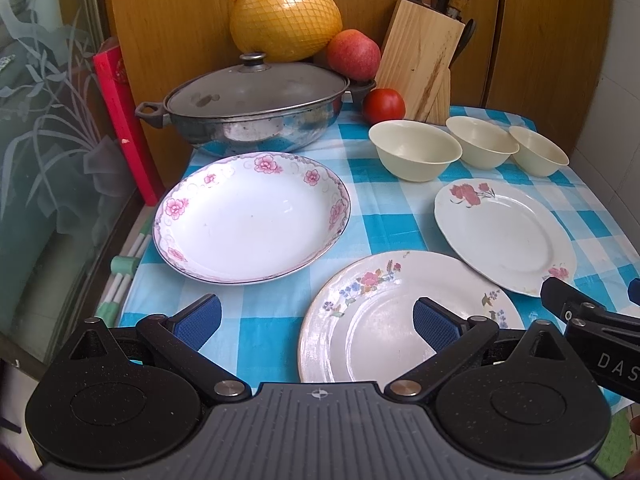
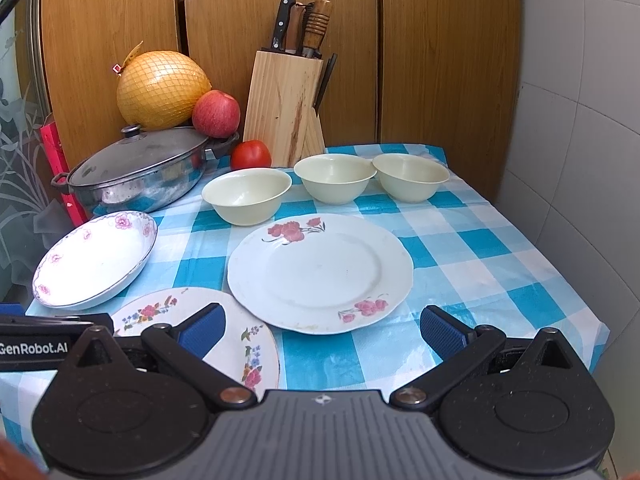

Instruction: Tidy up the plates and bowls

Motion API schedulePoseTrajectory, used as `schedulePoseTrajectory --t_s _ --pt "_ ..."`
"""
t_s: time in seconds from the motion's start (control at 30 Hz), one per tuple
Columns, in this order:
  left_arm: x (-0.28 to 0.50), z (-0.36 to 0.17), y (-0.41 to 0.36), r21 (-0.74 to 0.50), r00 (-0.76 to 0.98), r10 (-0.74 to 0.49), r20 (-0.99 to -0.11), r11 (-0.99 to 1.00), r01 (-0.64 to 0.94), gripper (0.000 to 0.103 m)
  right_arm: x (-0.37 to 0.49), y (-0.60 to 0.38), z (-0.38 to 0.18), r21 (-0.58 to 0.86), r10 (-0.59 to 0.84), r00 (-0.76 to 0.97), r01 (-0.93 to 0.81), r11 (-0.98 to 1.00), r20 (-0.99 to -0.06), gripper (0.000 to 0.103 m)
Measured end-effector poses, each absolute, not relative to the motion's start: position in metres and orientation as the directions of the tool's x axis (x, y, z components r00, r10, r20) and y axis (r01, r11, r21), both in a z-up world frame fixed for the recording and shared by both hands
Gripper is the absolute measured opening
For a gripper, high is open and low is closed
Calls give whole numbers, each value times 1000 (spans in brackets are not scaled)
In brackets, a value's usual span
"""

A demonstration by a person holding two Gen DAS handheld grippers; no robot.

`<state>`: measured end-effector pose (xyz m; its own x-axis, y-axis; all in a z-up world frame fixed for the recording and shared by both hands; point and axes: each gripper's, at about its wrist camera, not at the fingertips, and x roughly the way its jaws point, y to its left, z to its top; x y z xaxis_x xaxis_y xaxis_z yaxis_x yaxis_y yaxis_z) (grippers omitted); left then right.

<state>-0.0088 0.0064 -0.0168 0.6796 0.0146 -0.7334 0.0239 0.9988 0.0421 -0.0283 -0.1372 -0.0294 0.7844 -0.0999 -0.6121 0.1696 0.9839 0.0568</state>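
The left gripper hangs with its blue-padded jaws spread wide and empty above the near edge of the blue-and-white checked tablecloth; the right gripper is likewise released and holds nothing. Taking the red-flowered flat white plate as landmark: the three cream plastic bowls stand in a row just behind it, apart from one another; the multicolour-flowered cream plate lies just beside its near-left rim; the pink-flowered deep white dish lies further left. Only the left view shows the frosted glass panel and the dish reaching close to the cloth's left edge; only the right view shows the white tiled wall and the bare checked cloth right of the landmark plate out to the table's right edge. Behind the bowls stand a lidded steel pot, a red tomato and a wooden knife block.
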Motion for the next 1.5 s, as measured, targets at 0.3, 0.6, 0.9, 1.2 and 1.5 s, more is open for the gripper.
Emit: schedulePoseTrajectory --t_s 0.3,0.6,0.9,1.2,1.5 --pt "-9 -21 9 43 665 10 -747 999 33 103 -30 -138 -35 58 -92 763 168 984 -639 102" --pt "-8 -29 7 34 632 -15 -775 997 65 103 -30 -135 -40 67 -63 743 144 987 -666 102" --pt "-7 -38 10 35 602 -16 -798 997 73 103 -28 -132 -50 127 20 710 99 987 -704 96" --pt "2 -52 12 -7 534 -49 -844 997 79 101 -19 -135 -63 225 128 651 68 972 -748 67" --pt "7 -59 5 13 515 -41 -856 995 102 99 -6 -138 -66 276 184 635 48 960 -751 58"
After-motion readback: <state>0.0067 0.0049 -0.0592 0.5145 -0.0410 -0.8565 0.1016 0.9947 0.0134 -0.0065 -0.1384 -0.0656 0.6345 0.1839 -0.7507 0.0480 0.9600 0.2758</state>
